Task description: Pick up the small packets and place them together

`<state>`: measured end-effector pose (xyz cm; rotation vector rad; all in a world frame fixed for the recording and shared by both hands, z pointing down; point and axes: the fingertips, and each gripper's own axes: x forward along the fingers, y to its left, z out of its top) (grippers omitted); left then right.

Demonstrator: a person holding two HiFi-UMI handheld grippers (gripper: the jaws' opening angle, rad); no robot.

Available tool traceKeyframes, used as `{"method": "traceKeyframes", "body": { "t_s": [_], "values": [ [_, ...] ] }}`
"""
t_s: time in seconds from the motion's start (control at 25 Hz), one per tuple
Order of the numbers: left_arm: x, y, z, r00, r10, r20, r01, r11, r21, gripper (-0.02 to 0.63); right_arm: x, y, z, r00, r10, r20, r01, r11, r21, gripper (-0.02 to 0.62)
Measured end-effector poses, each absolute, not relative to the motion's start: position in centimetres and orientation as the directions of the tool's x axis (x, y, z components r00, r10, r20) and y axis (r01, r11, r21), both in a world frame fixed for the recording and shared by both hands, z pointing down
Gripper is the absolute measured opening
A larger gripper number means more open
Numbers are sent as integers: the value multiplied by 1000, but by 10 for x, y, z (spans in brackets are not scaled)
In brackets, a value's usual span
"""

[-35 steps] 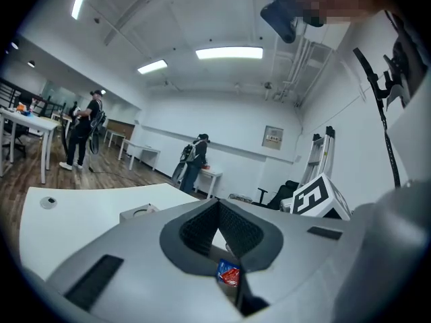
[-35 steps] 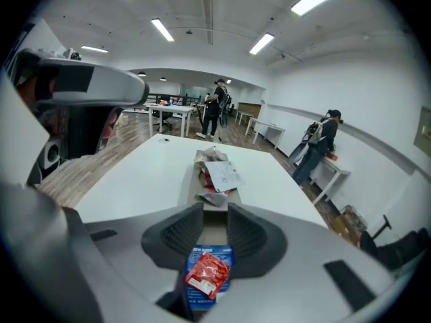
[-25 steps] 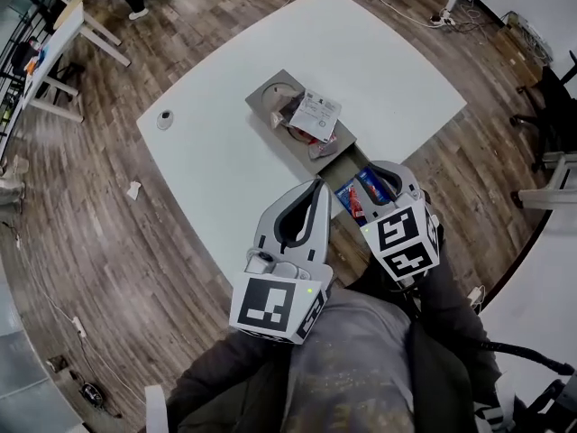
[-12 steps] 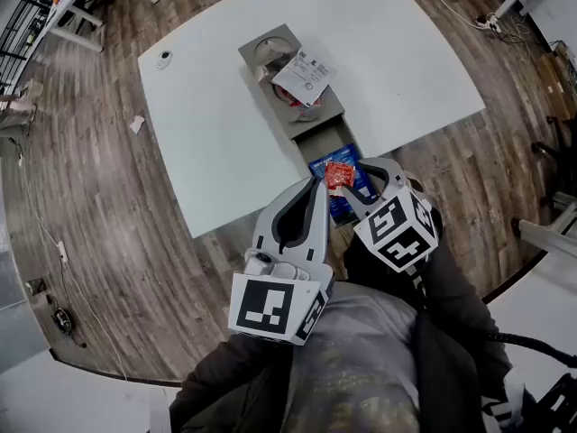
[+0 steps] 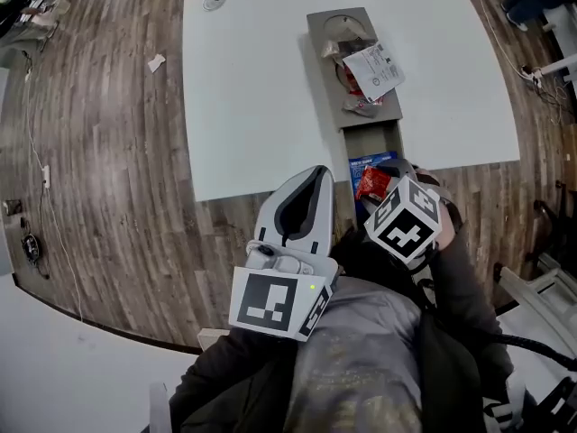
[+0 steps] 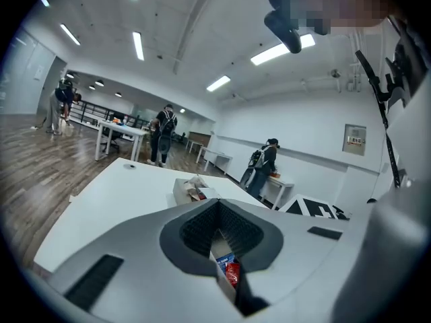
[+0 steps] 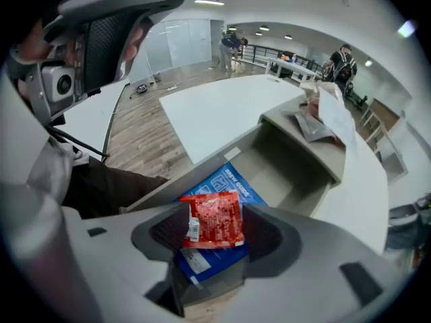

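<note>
Claw [image 7: 212, 233] newly open round red packet [image 7: 214, 219]

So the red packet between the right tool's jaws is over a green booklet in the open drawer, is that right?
Not quite: the booklet is blue, not green. The right gripper view shows the red packet between the jaws of the right tool, which have just been opening, over a blue booklet in the open drawer.

sm. red pkt [image 7: 214, 219] | flat, face up | atop blue booklet [image 7: 231, 179]
</note>
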<state>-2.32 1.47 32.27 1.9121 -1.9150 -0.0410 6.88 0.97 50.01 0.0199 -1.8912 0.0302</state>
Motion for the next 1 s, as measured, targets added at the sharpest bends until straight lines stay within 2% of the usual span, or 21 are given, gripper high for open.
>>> {"method": "traceKeyframes", "body": {
  "t_s": [0.24,0.32,0.36,0.68,1.0],
  "values": [
    [-27,5,325,72,-960,271,-938,27,345,3,67,10,502,-287,26,958,-25,999,-35,239],
    [-27,2,326,86,-958,274,-937,16,349,3,65,7,500,-302,1,953,-32,999,-11,173],
    [-27,1,327,93,-957,276,-937,10,350,3,64,3,500,-310,-21,950,-44,999,8,55],
    [-20,6,322,140,-948,285,-940,-38,338,3,60,-2,482,-395,-97,913,-134,990,48,44],
    [-13,1,290,172,-957,234,-954,-103,281,3,50,-16,433,-519,-191,833,-215,973,89,44]
  ]
}}
